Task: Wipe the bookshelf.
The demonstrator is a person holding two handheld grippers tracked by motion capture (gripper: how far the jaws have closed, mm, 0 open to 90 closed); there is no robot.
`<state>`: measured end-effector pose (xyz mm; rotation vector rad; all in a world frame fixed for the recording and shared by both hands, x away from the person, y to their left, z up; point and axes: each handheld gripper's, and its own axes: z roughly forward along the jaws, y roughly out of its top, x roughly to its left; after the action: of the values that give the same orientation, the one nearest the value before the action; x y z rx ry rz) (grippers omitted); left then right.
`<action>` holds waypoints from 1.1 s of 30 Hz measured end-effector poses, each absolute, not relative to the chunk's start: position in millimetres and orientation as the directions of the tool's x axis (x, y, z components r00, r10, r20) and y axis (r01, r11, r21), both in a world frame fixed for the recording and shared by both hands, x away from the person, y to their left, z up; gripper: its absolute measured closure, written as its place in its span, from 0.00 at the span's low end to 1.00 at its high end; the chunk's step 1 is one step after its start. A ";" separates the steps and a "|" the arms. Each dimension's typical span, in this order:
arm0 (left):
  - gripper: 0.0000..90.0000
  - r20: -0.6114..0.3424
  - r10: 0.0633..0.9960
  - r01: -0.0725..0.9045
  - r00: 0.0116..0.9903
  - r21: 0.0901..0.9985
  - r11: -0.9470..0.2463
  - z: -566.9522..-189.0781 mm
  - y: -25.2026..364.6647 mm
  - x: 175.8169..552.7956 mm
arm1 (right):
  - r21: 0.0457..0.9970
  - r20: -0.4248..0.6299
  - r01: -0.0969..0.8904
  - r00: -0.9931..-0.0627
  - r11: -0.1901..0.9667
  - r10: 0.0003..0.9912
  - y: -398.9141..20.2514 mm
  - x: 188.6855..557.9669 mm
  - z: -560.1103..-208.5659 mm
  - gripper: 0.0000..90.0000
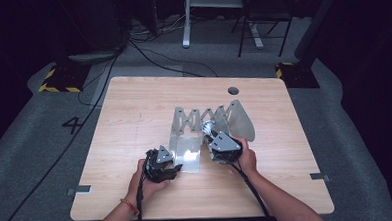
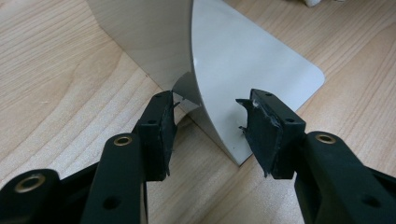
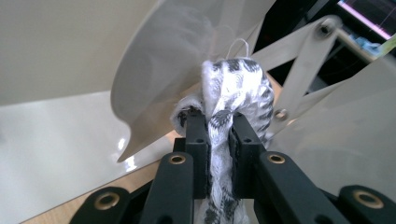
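Note:
A silver metal rack (image 1: 192,119) with scissor links and upright plates stands mid-table. My left gripper (image 1: 172,166) sits at its near left corner. In the left gripper view its jaws (image 2: 210,126) stand open on either side of the bent corner of a plate (image 2: 252,60), and the pads (image 2: 161,130) do not squeeze it. My right gripper (image 1: 214,135) is low over the rack, between two plates. It is shut (image 3: 218,126) on a black-and-white patterned cloth (image 3: 236,84), which bunches up above the fingertips, close to a curved plate (image 3: 154,70) and the scissor links (image 3: 303,60).
The wooden table (image 1: 134,108) has a round cable hole (image 1: 232,91) at the back right. Beyond it on the grey floor are cables (image 1: 146,52), a desk leg (image 1: 186,21) and a dark chair (image 1: 262,17). Bare wood lies left and right of the rack.

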<state>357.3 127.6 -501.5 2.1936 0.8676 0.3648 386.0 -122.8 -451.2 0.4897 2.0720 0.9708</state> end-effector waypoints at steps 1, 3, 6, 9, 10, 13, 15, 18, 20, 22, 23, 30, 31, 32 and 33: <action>0.58 -0.006 0.682 0.473 0.731 0.726 -0.500 -501.5 127.6 357.3 | 0.773 -0.496 0.007 -0.618 0.635 0.610 -123.3 385.0 -448.3 0.90; 0.58 -0.003 0.682 0.472 0.731 0.725 -0.502 -501.4 127.5 357.2 | 0.771 -0.510 -0.010 -0.608 0.636 0.609 -124.9 383.2 -442.9 0.90; 0.58 -0.003 0.683 0.472 0.731 0.725 -0.502 -501.4 127.5 357.1 | 0.765 -0.536 -0.036 -0.589 0.643 0.605 -128.0 380.1 -434.2 0.90; 0.58 -0.005 0.683 0.472 0.731 0.725 -0.501 -501.4 127.4 357.2 | 0.768 -0.550 -0.059 -0.570 0.637 0.610 -131.7 377.8 -422.2 0.90; 0.58 -0.005 0.683 0.473 0.731 0.725 -0.501 -501.4 127.5 357.2 | 0.768 -0.558 -0.070 -0.560 0.636 0.612 -133.1 377.8 -416.4 0.90; 0.58 -0.007 0.682 0.473 0.731 0.726 -0.500 -501.5 127.6 357.3 | 0.785 -0.550 -0.080 -0.545 0.614 0.633 -136.7 379.8 -401.6 0.90; 0.58 -0.007 0.682 0.473 0.731 0.726 -0.499 -501.5 127.5 357.3 | 0.793 -0.549 -0.090 -0.532 0.602 0.644 -139.1 380.7 -392.5 0.90; 0.58 -0.007 0.682 0.474 0.732 0.725 -0.501 -501.4 127.6 357.3 | 0.817 -0.531 -0.102 -0.516 0.567 0.672 -144.7 382.2 -376.6 0.90; 0.58 -0.010 0.682 0.476 0.731 0.724 -0.500 -501.4 127.6 357.1 | 0.832 -0.512 -0.097 -0.511 0.546 0.690 -148.7 384.0 -368.1 0.90; 0.58 -0.010 0.682 0.476 0.731 0.724 -0.500 -501.4 127.6 357.2 | 0.840 -0.503 -0.096 -0.504 0.534 0.702 -151.5 385.2 -364.2 0.90; 0.58 -0.010 0.682 0.476 0.731 0.724 -0.499 -501.4 127.6 357.1 | 0.844 -0.497 -0.093 -0.505 0.528 0.706 -152.4 385.4 -363.7 0.90; 0.58 -0.007 0.682 0.473 0.731 0.726 -0.500 -501.5 127.5 357.3 | 0.830 -0.491 -0.068 -0.561 0.554 0.666 -144.5 382.9 -380.0 0.90; 0.58 -0.007 0.682 0.473 0.731 0.726 -0.499 -501.5 127.5 357.3 | 0.827 -0.492 -0.066 -0.568 0.559 0.660 -142.5 382.3 -383.3 0.90; 0.58 -0.009 0.683 0.476 0.731 0.724 -0.499 -501.4 127.5 357.1 | 0.823 -0.493 -0.064 -0.574 0.564 0.653 -140.6 381.9 -386.5 0.90; 0.58 -0.010 0.683 0.475 0.731 0.725 -0.499 -501.5 127.6 357.2 | 0.817 -0.497 -0.061 -0.578 0.573 0.647 -138.4 381.5 -390.6 0.90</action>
<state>357.2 127.6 -501.5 2.1931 0.8701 0.3608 381.5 -138.4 -390.6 0.4703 1.9591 1.0587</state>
